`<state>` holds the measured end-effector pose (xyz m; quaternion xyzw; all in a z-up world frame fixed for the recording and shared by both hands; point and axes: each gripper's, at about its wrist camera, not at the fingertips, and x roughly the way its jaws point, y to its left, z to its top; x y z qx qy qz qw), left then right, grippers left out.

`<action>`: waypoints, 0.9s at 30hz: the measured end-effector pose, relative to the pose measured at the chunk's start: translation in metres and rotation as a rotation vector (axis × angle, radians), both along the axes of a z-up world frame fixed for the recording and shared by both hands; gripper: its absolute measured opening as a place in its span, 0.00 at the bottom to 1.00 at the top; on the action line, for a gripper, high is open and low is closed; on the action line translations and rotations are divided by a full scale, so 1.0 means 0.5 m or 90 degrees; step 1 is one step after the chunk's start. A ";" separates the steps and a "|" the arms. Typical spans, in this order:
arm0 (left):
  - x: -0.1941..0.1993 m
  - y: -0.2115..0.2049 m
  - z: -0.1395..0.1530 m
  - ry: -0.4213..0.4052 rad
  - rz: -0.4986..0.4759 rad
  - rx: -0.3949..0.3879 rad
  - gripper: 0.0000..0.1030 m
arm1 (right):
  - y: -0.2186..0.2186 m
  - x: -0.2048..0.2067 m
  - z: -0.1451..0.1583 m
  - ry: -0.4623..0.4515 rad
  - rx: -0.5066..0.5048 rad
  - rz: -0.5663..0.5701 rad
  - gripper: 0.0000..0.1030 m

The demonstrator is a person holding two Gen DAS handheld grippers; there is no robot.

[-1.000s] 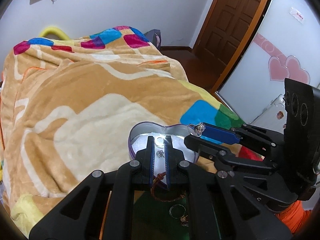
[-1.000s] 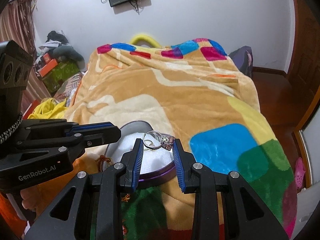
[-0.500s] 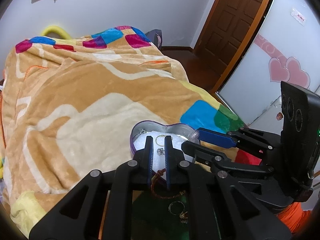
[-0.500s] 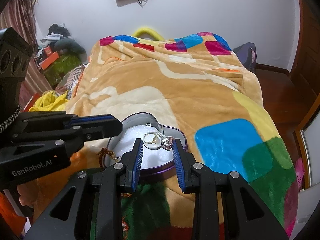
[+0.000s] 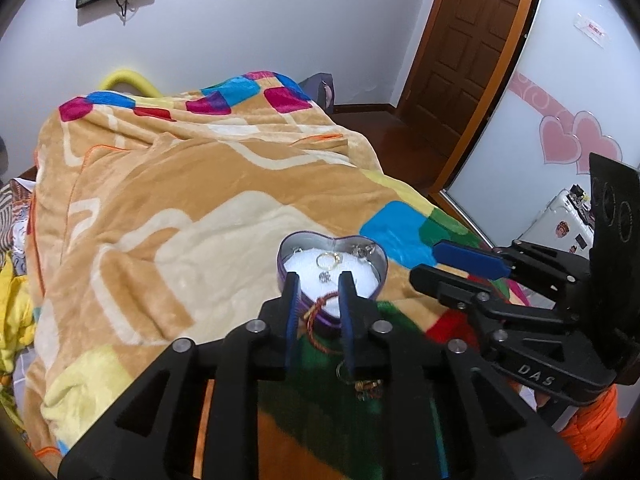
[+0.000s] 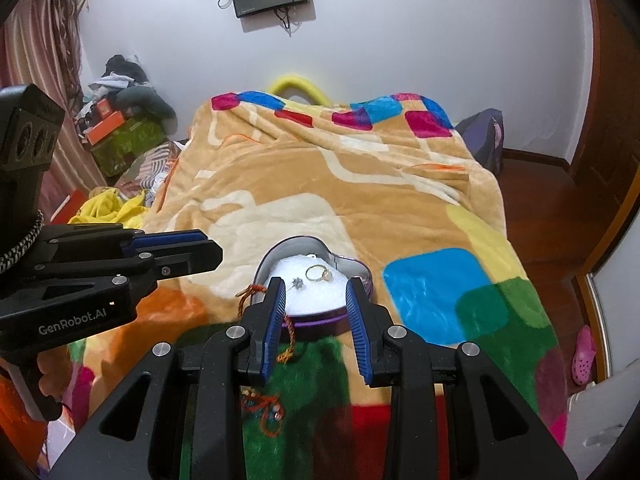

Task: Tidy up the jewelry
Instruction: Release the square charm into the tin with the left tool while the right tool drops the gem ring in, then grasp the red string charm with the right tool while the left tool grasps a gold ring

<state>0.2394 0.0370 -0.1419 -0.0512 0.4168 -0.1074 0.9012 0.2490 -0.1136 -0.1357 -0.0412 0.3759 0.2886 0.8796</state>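
Facing the heart-shaped tin (image 6: 362, 272), lobes away, tip nearest: left gripper (image 5: 318, 280) and right gripper (image 6: 316, 286) spread, empty.

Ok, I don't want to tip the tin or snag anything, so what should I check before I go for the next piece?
1. Right gripper open and empty: ok.
2. Left gripper open: ok.
3. Gold ring lying on the white padding inside the heart tin: ok.
4. Red cord bracelet fully inside the tin: not ok, it hangs over the near rim.
5. Loose pieces on the blanket put away: not ok, they lie outside the tin.
6. Cord free of the left gripper's fingers: cannot tell.
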 end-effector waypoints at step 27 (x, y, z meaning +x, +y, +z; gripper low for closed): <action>-0.117 0.014 -0.117 0.111 0.027 0.004 0.24 | 0.044 -0.092 -0.150 0.087 -0.084 0.042 0.37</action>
